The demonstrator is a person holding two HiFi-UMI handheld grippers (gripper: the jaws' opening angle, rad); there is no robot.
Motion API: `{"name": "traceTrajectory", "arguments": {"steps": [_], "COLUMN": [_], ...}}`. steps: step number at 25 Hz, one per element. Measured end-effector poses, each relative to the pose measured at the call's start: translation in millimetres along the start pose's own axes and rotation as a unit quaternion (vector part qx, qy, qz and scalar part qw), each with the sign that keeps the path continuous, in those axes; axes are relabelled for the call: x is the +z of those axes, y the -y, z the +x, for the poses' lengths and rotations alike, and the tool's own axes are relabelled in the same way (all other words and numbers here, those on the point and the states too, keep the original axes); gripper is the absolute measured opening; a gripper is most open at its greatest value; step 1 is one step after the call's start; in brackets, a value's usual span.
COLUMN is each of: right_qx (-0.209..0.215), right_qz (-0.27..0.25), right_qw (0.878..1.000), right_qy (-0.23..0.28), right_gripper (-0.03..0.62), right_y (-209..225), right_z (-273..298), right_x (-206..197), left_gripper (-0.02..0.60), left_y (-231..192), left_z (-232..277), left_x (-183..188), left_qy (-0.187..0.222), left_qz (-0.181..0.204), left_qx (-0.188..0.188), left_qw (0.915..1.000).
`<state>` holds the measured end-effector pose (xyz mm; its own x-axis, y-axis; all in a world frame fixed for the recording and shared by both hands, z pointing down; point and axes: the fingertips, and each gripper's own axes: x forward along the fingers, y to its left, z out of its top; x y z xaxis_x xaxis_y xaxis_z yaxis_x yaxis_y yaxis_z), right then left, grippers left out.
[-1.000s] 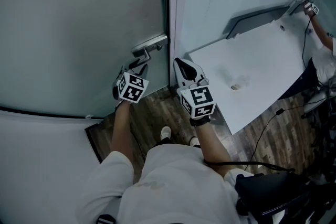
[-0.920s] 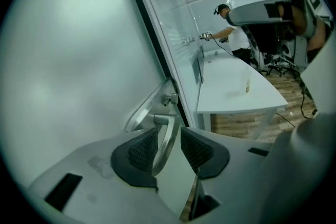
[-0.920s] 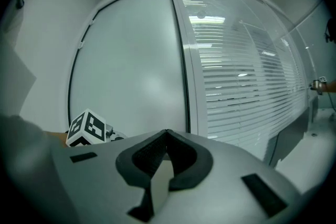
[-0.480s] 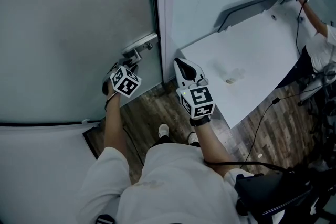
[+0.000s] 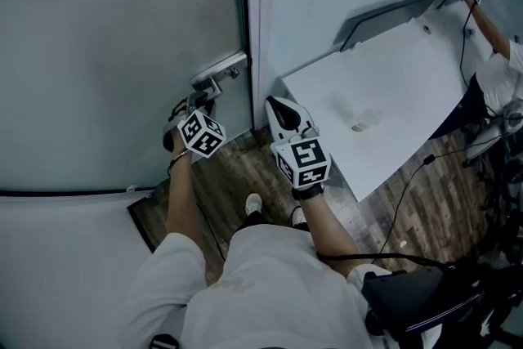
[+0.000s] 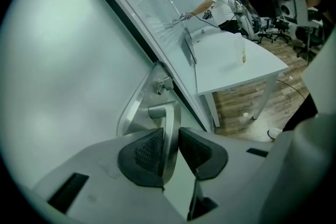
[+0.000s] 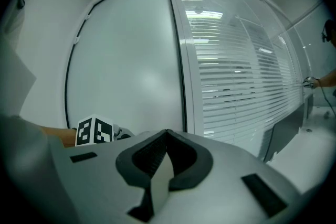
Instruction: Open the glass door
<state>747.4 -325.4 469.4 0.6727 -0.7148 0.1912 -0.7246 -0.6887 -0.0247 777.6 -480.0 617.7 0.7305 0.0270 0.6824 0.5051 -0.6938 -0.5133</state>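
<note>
The frosted glass door [image 5: 122, 53] carries a silver lever handle [image 5: 219, 71] near its right edge. My left gripper [image 5: 194, 104] is at that handle, pointing down at it. In the left gripper view the handle's lever [image 6: 169, 118] stands upright between the two dark pads [image 6: 147, 152], and the jaws of the left gripper [image 6: 170, 136] are closing on it, both pads against the metal. My right gripper [image 5: 278, 106] hovers beside the door frame [image 5: 260, 12], shut with nothing in it. The right gripper view shows the right gripper [image 7: 167, 136] with its pads pressed together before the door [image 7: 126, 71].
A white desk [image 5: 384, 94] stands right of the door frame against a glass wall with blinds [image 7: 241, 65]. A person [image 5: 498, 86] works at the desk's far end. A cable [image 5: 409, 208] trails over the wooden floor, and a dark chair [image 5: 425, 302] is at the lower right.
The left gripper has sunk a little and rolled at the handle, and its jaws have narrowed onto the lever. The right gripper has stayed in place.
</note>
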Motion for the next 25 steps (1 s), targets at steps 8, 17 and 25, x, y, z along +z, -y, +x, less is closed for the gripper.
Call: {"name": "traceTrajectory", "arguments": {"steps": [8,17,25], "right_qx": [-0.005,-0.01,-0.007], "right_qz": [0.004,0.01,0.013], "right_qw": [1.0,1.0,1.0], "right_qy": [-0.008,-0.011,-0.006], "right_gripper": [0.003,0.003,0.003], "right_y": [7,17,23], "right_z": [-7,-23,-42], "right_x": [-9,-16,-22], "left_gripper": [0.089,0.091,0.091], "left_y": [2,0,6], "left_z": [3,5,10], "left_x": [-2,-2,-1], "left_qy": [0.04,0.038,0.062], "left_qz": [-0.041,-0.044,-0.084], "left_qx": [0.006,0.023,0.017], "left_qw": [0.9983,0.9981,0.9944]}}
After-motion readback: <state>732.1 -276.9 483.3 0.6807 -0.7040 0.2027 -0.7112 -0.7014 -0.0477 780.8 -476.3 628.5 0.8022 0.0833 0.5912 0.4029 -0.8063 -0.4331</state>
